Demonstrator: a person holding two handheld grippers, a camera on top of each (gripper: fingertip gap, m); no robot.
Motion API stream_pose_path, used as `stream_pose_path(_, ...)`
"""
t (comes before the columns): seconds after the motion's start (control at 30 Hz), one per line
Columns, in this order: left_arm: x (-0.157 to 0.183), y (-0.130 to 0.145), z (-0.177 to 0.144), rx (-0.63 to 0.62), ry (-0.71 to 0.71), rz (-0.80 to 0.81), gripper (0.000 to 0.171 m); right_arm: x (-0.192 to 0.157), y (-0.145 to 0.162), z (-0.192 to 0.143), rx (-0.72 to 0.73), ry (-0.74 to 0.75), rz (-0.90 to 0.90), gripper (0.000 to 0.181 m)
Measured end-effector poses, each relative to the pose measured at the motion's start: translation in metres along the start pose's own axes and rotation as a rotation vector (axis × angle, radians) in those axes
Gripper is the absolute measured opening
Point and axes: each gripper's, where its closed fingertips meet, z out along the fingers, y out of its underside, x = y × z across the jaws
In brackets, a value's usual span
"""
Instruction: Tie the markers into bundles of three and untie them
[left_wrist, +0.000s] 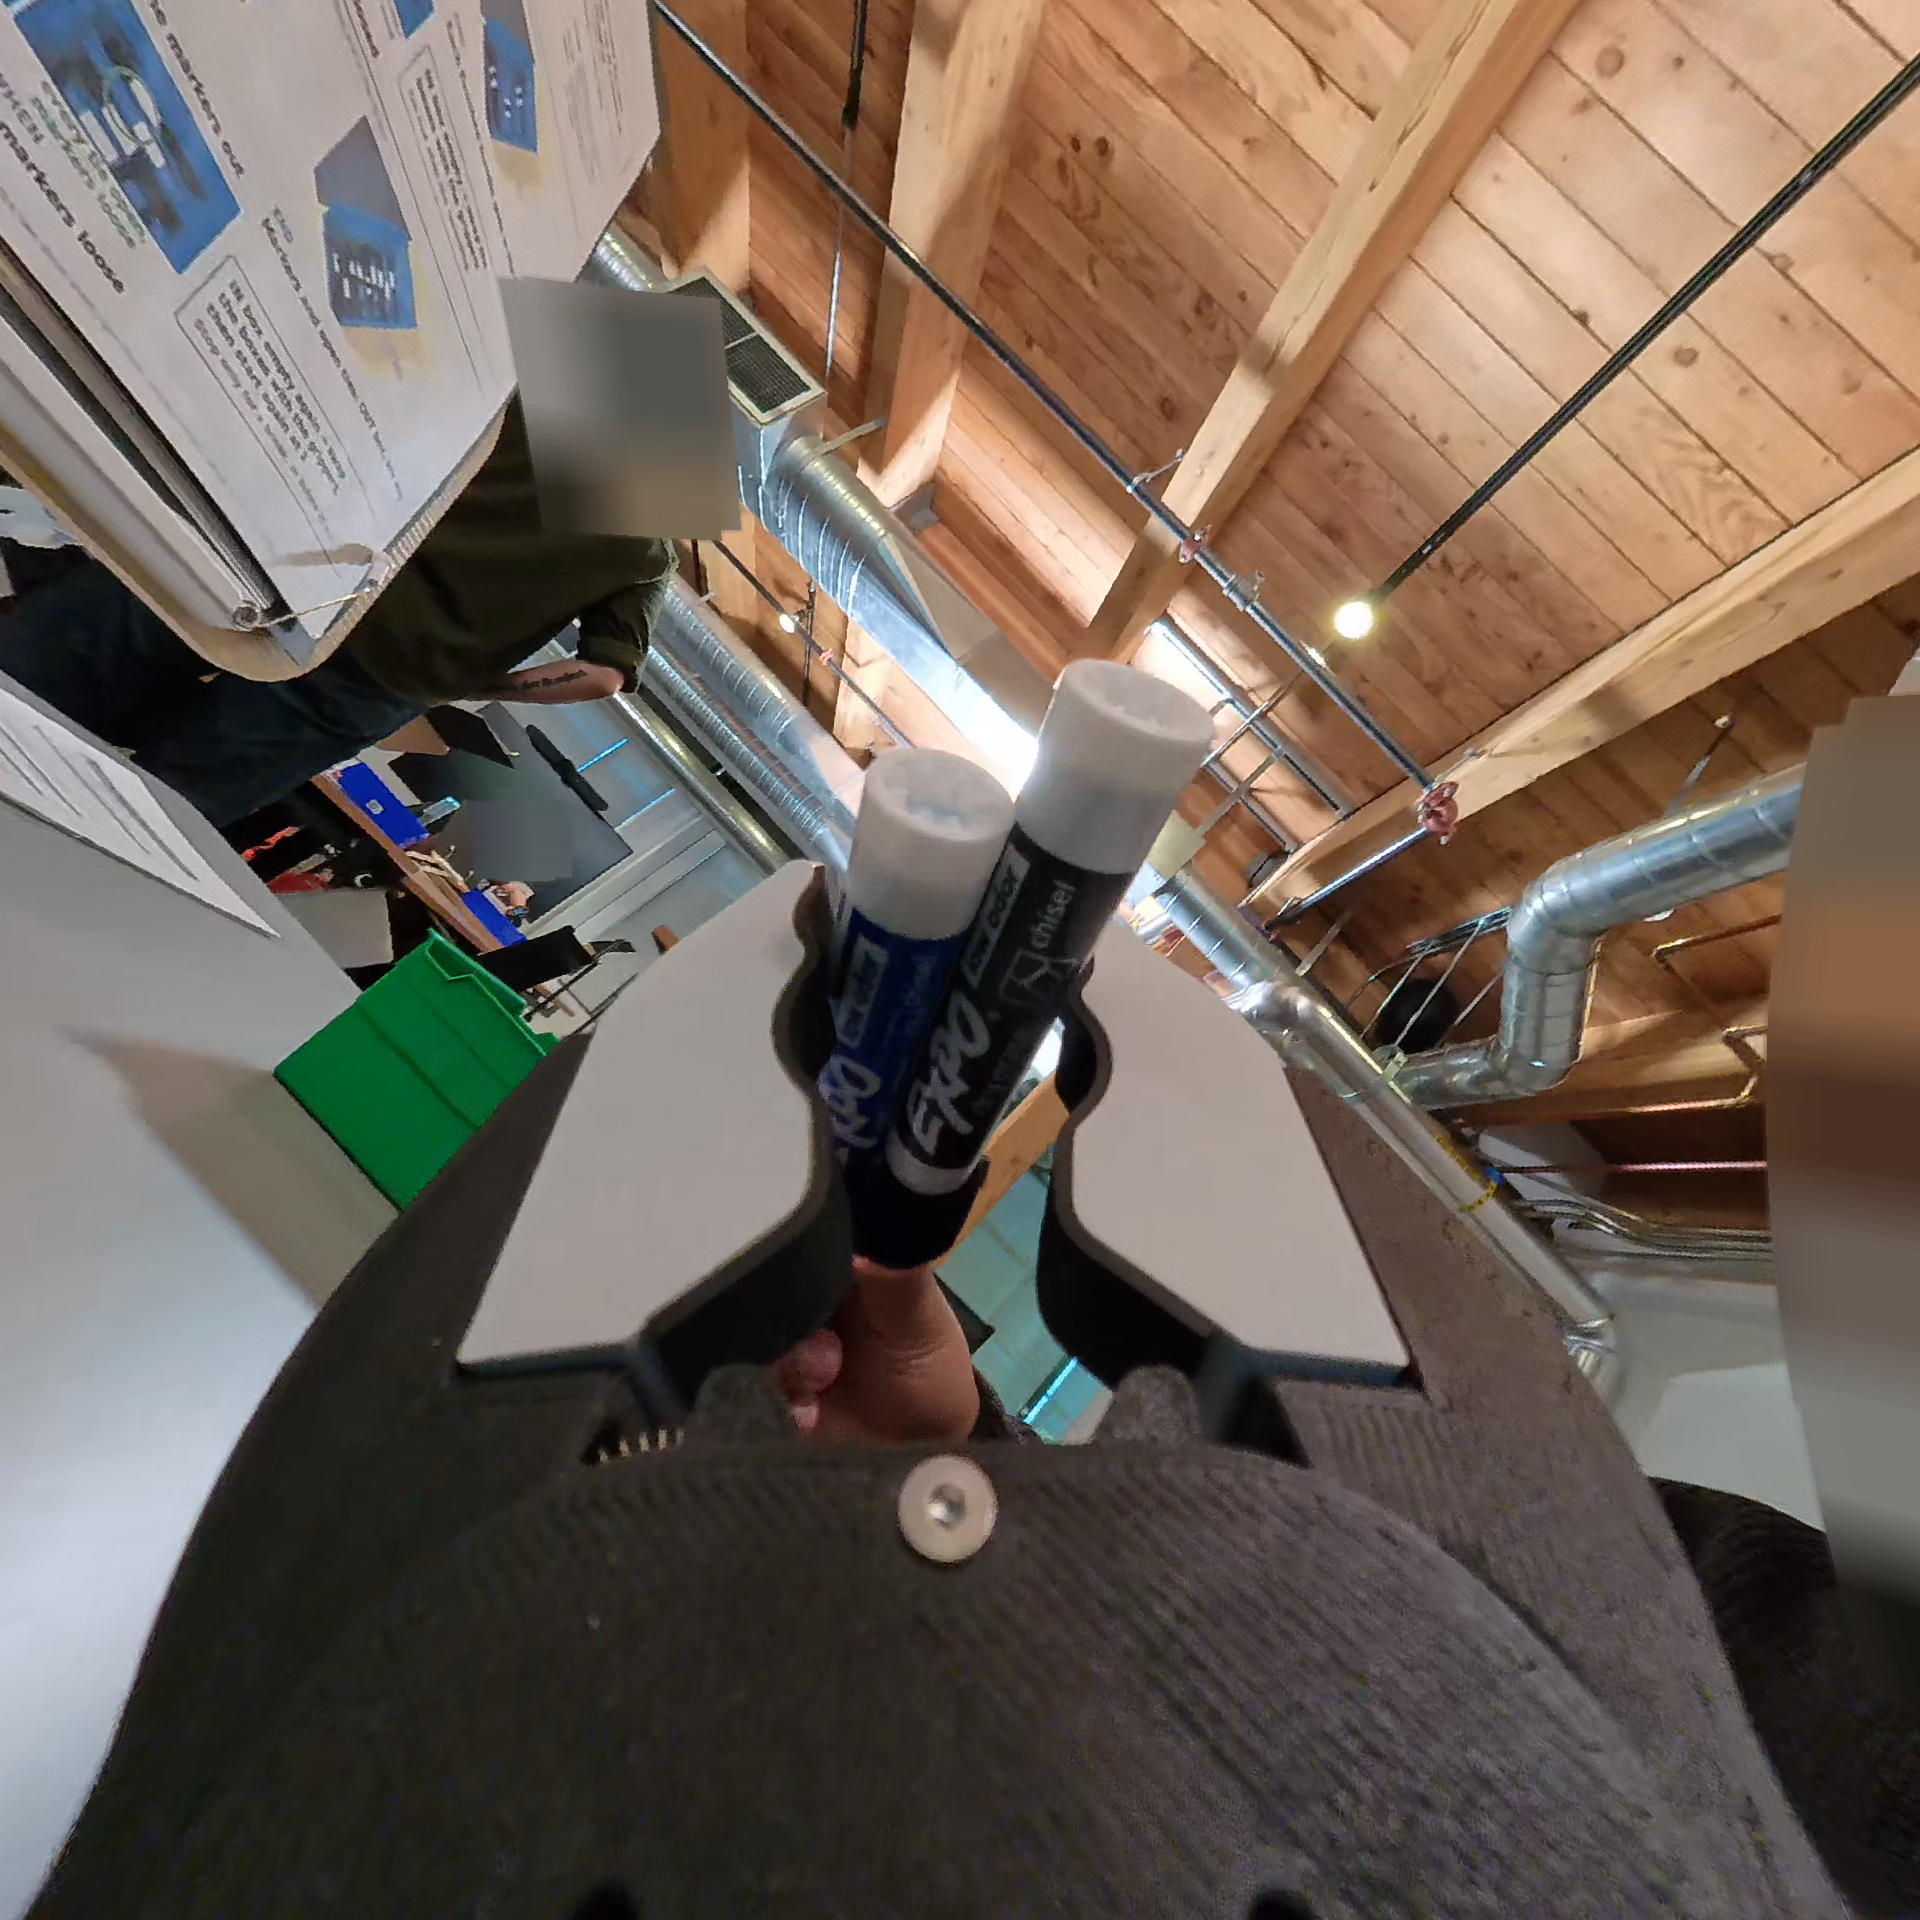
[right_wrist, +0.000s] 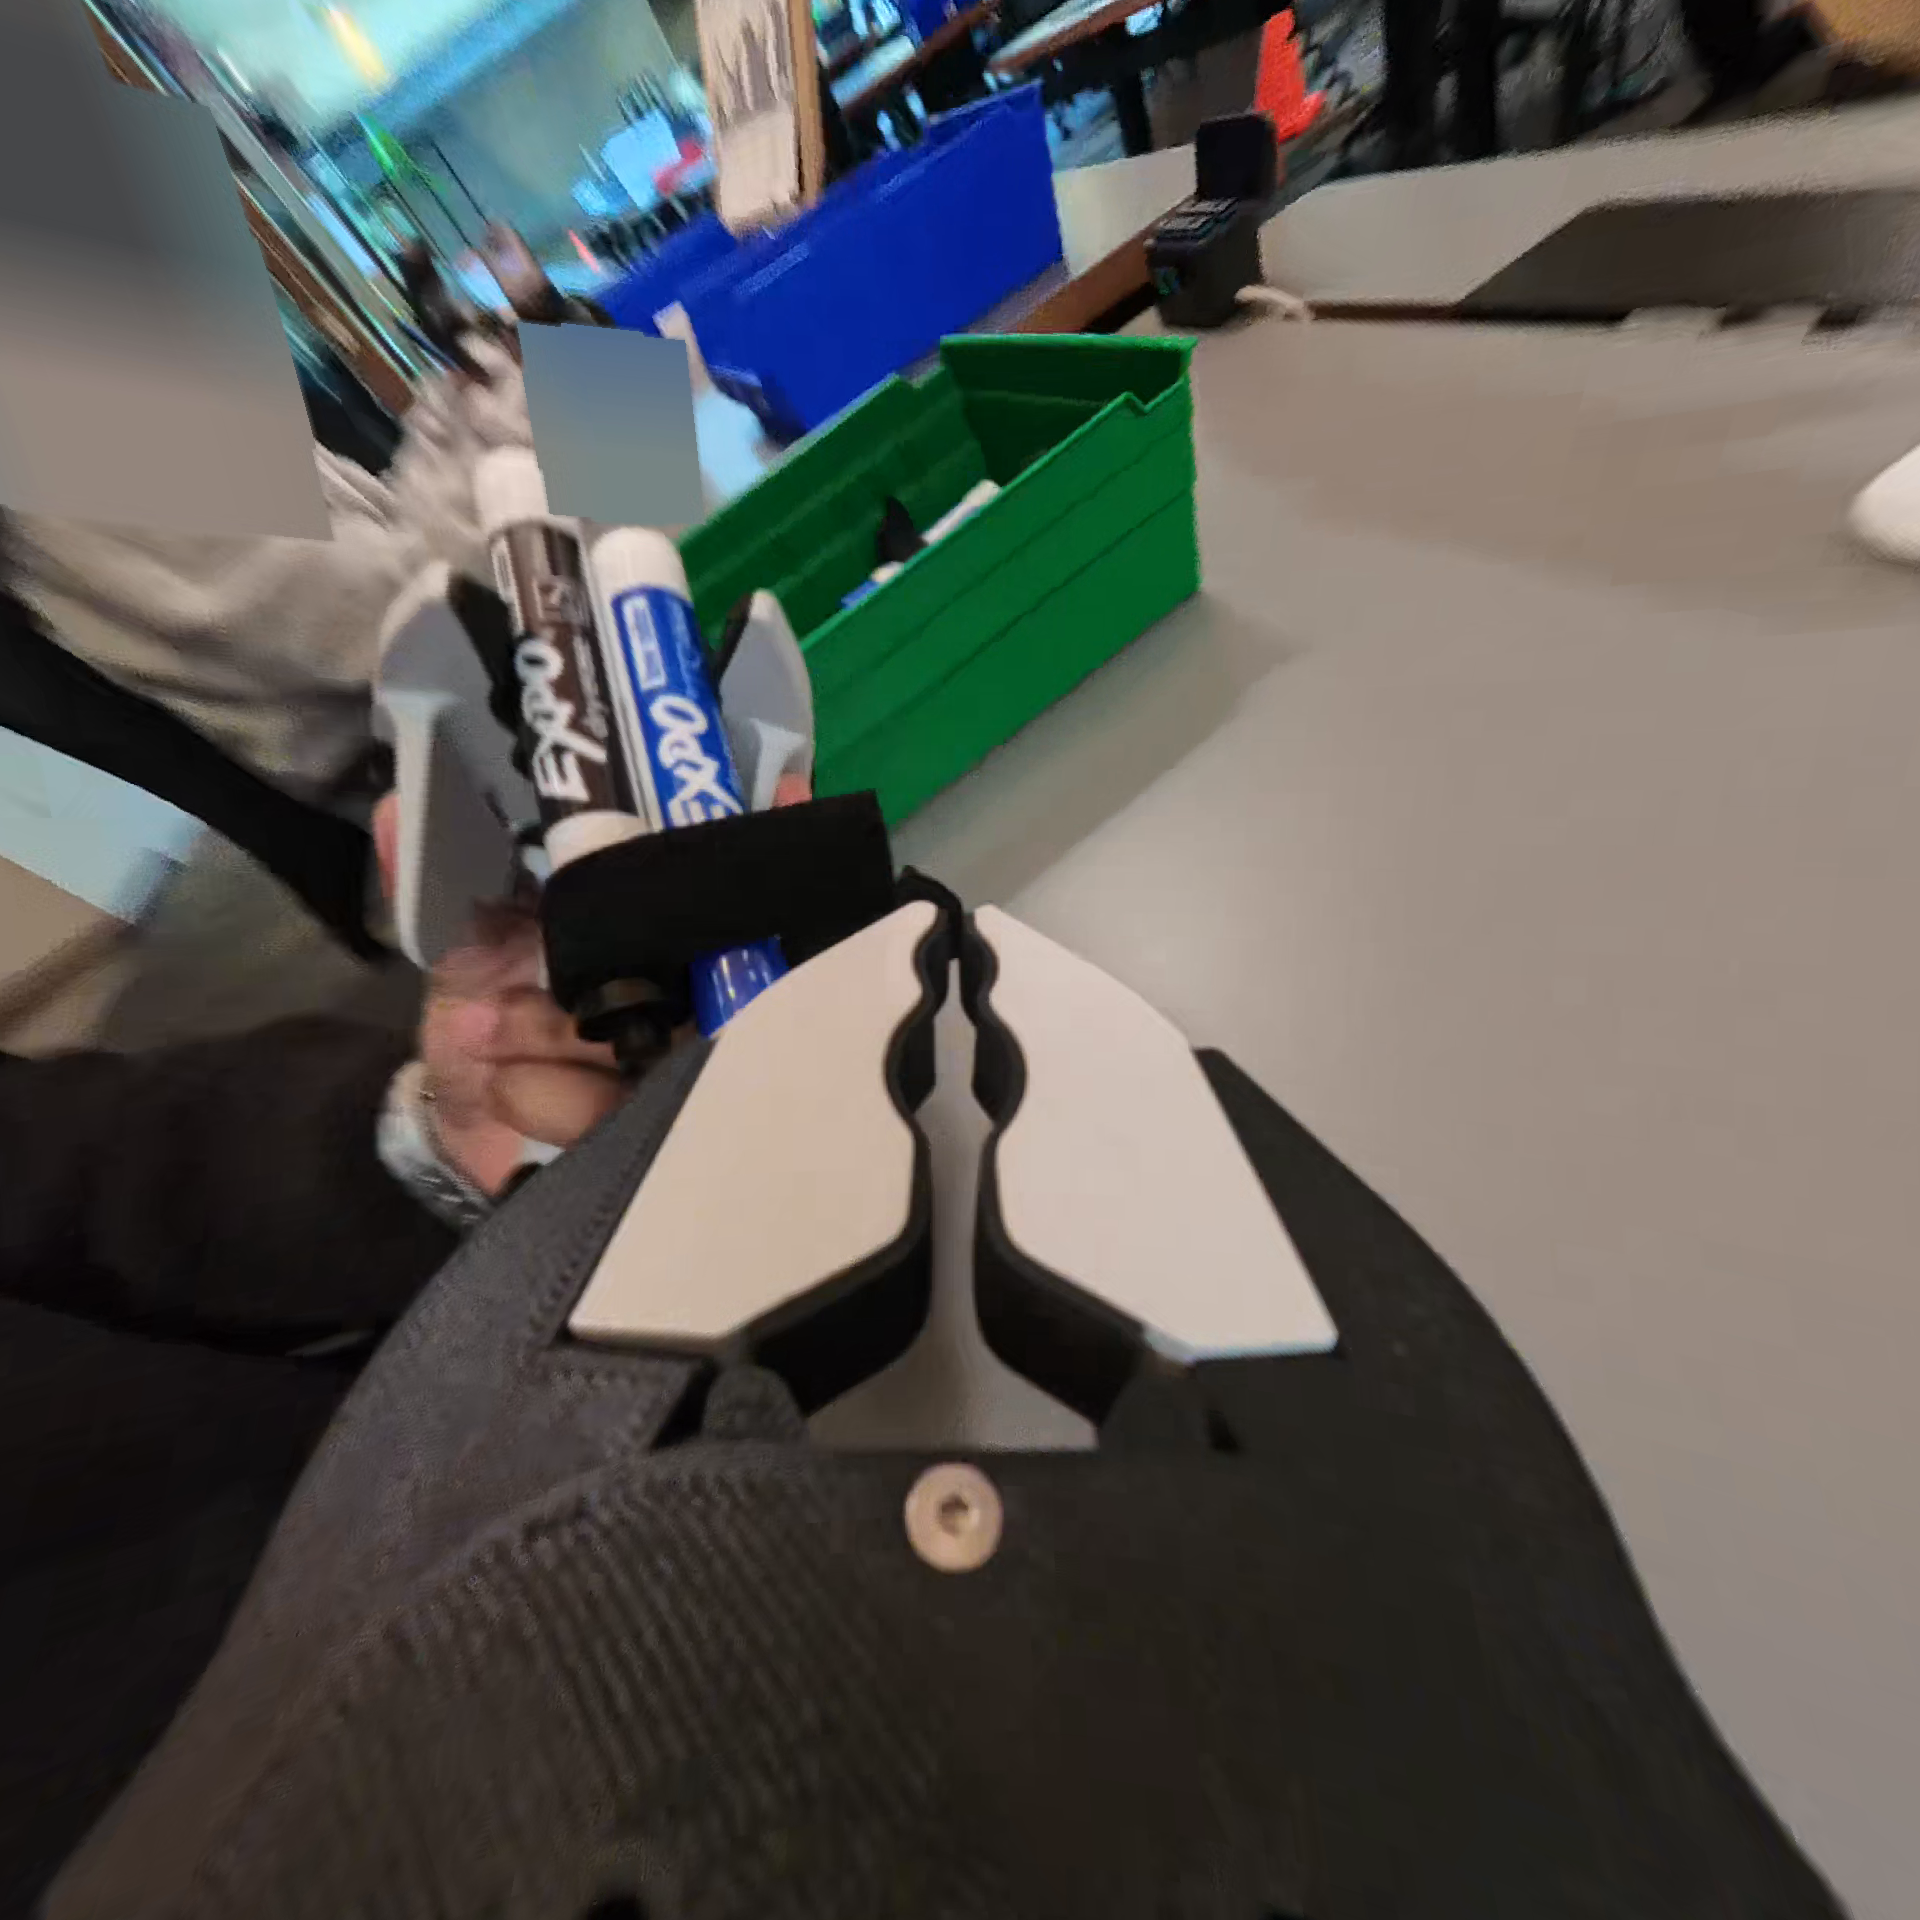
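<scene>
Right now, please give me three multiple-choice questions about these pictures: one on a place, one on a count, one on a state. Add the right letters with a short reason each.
1. Where does the green bin stand?
A. on the grey table
B. on the floor
C. on a chair

2. How many markers does the left gripper hold?
A. one
B. two
C. four

3. How do the fingers of the right gripper stand?
A. wide open
B. closed around a marker
C. closed together on nothing

Answers:
1. A, the bin rests on the grey tabletop in the right wrist view.
2. B, a blue marker and a black marker sit side by side between its fingers.
3. C, the fingertips nearly meet and nothing lies between them.
</scene>
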Motion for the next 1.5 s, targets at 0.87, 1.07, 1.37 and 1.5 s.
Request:
stream_pose_path(0.87,0.014,-0.005,0.003,0.007,0.086,-0.087,0.039,-0.022,-0.042,-0.040,0.264,-0.468,0.246,0.041)
stream_pose_path(1.07,0.015,-0.003,0.003,-0.002,0.092,-0.100,0.040,-0.025,-0.042,-0.051,0.257,-0.522,0.180,0.037)
stream_pose_path(1.37,0.018,0.009,0.007,-0.049,0.133,-0.162,0.039,-0.048,-0.018,-0.043,0.128,-0.599,0.075,0.040)
stream_pose_path(1.5,0.021,0.013,0.008,-0.067,0.147,-0.170,0.039,-0.053,-0.010,-0.042,0.090,-0.679,0.136,0.041)
